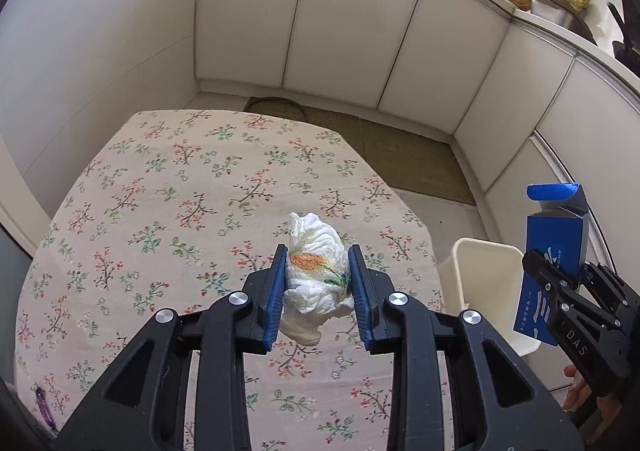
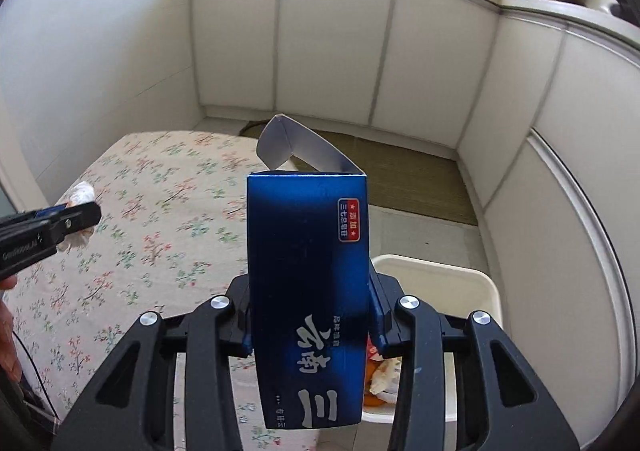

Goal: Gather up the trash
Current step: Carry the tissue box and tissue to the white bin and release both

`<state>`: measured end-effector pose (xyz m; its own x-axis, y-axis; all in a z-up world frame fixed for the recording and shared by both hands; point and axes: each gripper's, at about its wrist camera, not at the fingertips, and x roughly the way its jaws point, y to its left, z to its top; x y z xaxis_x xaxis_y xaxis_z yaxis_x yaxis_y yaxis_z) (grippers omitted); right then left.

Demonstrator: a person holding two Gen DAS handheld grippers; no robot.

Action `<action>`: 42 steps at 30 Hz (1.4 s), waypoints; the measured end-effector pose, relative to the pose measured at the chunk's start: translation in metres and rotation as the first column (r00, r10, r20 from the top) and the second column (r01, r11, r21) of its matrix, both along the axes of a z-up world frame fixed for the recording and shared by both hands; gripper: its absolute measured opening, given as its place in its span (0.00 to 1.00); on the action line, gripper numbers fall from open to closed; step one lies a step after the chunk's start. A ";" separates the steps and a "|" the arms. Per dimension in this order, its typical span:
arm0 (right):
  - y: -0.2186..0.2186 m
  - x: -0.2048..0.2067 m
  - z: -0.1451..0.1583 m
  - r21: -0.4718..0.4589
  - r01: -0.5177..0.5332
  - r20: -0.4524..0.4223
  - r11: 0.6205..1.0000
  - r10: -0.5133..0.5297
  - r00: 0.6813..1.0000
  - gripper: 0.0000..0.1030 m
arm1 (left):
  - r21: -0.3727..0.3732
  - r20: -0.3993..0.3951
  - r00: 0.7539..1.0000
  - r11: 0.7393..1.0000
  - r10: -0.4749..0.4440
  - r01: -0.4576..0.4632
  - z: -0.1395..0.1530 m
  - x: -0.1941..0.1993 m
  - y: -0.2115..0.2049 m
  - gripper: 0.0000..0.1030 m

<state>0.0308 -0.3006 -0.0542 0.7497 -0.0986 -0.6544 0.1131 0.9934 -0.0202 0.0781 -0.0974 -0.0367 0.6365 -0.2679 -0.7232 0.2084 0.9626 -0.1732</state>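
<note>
Got both loads: my left tongs pinch the crumpled white tissue wad, right tongs clamp the open blue cardboard box. Next I'd drop them into the cream plastic bin at lower right.

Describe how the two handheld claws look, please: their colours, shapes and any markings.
Both claws are black plastic linkages with silver round pivot bolts and triangular cut-outs in the arms. The left claw has ribbed blue pads inside its fingers. The right claw shows blue only at the inner edges of its fingers. Seen from the left wrist view, the right one carries white letters "DAS". No sleeves are visible.
</note>
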 end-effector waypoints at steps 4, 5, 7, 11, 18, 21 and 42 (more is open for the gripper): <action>-0.037 -0.011 0.000 0.016 0.149 0.026 0.989 -0.150 0.988 0.40 | -0.011 0.012 0.999 0.999 -0.040 0.040 0.002 -0.005 -0.021 0.28; -0.046 -0.014 0.001 0.027 0.188 0.027 0.982 -0.189 0.982 0.40 | -0.012 0.019 0.999 0.999 -0.050 0.050 0.002 -0.007 -0.026 0.28; -0.066 -0.020 -0.001 0.038 0.267 0.027 0.963 -0.269 0.963 0.40 | -0.012 0.031 0.997 0.997 -0.073 0.074 0.004 -0.011 -0.036 0.28; -0.099 -0.024 -0.006 0.065 0.377 0.013 0.924 -0.378 0.926 0.40 | -0.007 0.040 0.992 0.993 -0.121 0.121 0.006 -0.017 -0.057 0.28; -0.128 -0.031 -0.012 0.059 0.472 0.007 0.880 -0.473 0.881 0.40 | -0.013 0.045 0.981 0.982 -0.189 0.189 0.007 -0.024 -0.095 0.28; -0.137 -0.035 -0.016 0.060 0.492 -0.003 0.869 -0.492 0.870 0.42 | -0.007 0.048 0.973 0.974 -0.225 0.226 0.008 -0.028 -0.116 0.28; -0.230 -0.105 -0.015 0.100 0.712 0.033 0.694 -0.718 0.695 0.80 | 0.039 0.099 0.895 0.900 -0.435 0.433 0.023 -0.053 -0.260 0.28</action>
